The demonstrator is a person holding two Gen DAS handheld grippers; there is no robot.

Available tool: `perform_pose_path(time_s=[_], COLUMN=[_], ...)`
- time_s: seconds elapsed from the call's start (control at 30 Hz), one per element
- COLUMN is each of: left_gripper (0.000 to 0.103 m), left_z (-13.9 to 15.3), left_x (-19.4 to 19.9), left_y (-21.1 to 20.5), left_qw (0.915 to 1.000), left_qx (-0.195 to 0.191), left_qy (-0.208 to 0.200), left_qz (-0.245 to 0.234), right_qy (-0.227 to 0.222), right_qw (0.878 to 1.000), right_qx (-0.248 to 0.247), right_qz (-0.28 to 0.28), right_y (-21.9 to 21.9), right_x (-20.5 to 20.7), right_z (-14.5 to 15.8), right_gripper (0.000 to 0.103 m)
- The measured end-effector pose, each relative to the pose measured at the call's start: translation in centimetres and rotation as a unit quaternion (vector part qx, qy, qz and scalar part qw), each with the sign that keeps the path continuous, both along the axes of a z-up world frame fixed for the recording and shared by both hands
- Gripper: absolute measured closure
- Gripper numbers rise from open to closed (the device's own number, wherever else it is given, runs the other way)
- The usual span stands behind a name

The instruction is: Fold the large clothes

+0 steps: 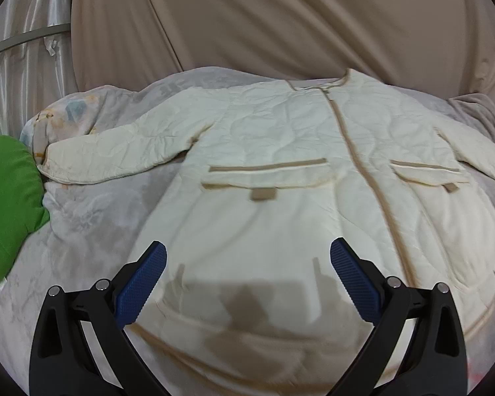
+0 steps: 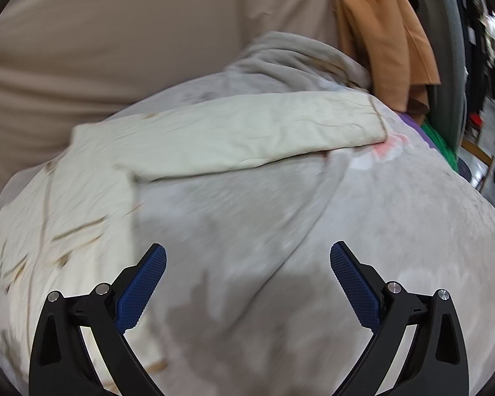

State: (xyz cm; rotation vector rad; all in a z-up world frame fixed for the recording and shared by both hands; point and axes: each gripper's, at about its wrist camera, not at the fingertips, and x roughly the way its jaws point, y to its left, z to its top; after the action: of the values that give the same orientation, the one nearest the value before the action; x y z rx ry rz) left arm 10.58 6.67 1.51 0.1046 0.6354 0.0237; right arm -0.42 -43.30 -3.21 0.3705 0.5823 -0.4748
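On the bed, cream jacket shows no legible label.

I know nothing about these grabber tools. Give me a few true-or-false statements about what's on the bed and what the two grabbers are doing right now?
1. The cream jacket lies spread out flat on the bed, front side up. True.
2. The left gripper is clamped on the jacket's hem. False: its jaws stand wide open above the lower part of the jacket, holding nothing.
3. A green pillow sits at the left edge of the bed. True.
4. The right gripper holds the jacket's sleeve. False: it is open, and the sleeve lies stretched out on the grey blanket well ahead of it.
5. The jacket's sleeves are already folded in. False: both lie spread outward.
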Motion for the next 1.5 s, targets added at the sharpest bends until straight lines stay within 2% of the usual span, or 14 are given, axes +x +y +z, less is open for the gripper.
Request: perform_pose_path(time_s=[0.23,0.43,0.53,0.6,0.7,0.8,0.93,1.07,1.1,1.13,1.2,1.33,1.4,1.5], left_gripper=[0.006,0.006,0.006,0.006,0.006,0.006,0.006,0.006,0.006,0.006,0.006,0.006,0.006,0.006], left_z=[-0.4,-0.7,-1.0,-1.2,-1.0,-0.3,1.2,2.4,2.5,2.5,2.3,1.3,0.6,-0.3], left_x=[4.9,6.8,8.0,8.5,9.0,9.3,9.7,9.4,9.3,9.2,9.2,9.7,10.2,10.8], left_y=[1.0,0.9,0.9,1.0,1.1,1.4,1.3,1.7,1.9,2.1,2.8,3.9,4.1,3.8], left_qw=[1.0000,0.9999,0.9998,0.9996,0.9994,0.9995,0.9998,0.9998,0.9997,0.9997,0.9997,0.9998,0.9998,0.9991], left_qx=[0.005,0.006,0.006,0.005,0.001,-0.004,0.000,-0.009,-0.010,-0.010,-0.014,-0.018,-0.018,-0.031], left_qy=[0.007,0.005,0.015,0.024,0.029,0.022,0.000,-0.012,-0.014,-0.014,-0.010,0.002,0.009,0.026], left_qz=[0.000,-0.010,-0.012,-0.016,-0.020,-0.021,-0.018,-0.016,-0.016,-0.015,-0.015,-0.010,-0.009,-0.014], right_qy=[-0.009,0.002,0.012,0.010,-0.017,-0.059,-0.132,-0.120,-0.098,-0.080,-0.044,-0.001,0.005,-0.013], right_qw=[0.997,0.995,0.996,0.996,0.996,0.997,0.984,0.980,0.983,0.986,0.995,0.997,0.986,0.973], right_qx=[0.046,0.057,0.060,0.068,0.083,0.052,0.025,-0.009,-0.016,-0.022,-0.035,-0.003,0.045,0.108], right_qz=[-0.063,-0.082,-0.071,-0.063,-0.040,-0.005,0.117,0.159,0.155,0.142,0.087,-0.077,-0.162,-0.205], right_y=[-9.5,-13.5,-14.0,-14.0,-13.4,-10.3,-1.9,3.3,3.3,2.9,0.4,-9.9,-15.2,-19.7], right_x=[5.6,9.5,11.1,11.9,13.3,14.4,17.3,19.7,20.0,20.0,18.9,13.0,9.2,6.0], right_z=[0.2,-0.4,-0.8,-0.9,-0.1,3.3,8.8,10.5,9.7,8.8,6.5,1.1,-1.2,-3.1], right_gripper=[0.005,0.006,0.033,0.065,0.103,0.103,0.103,0.102,0.095,0.089,0.053,0.039,0.036,0.035])
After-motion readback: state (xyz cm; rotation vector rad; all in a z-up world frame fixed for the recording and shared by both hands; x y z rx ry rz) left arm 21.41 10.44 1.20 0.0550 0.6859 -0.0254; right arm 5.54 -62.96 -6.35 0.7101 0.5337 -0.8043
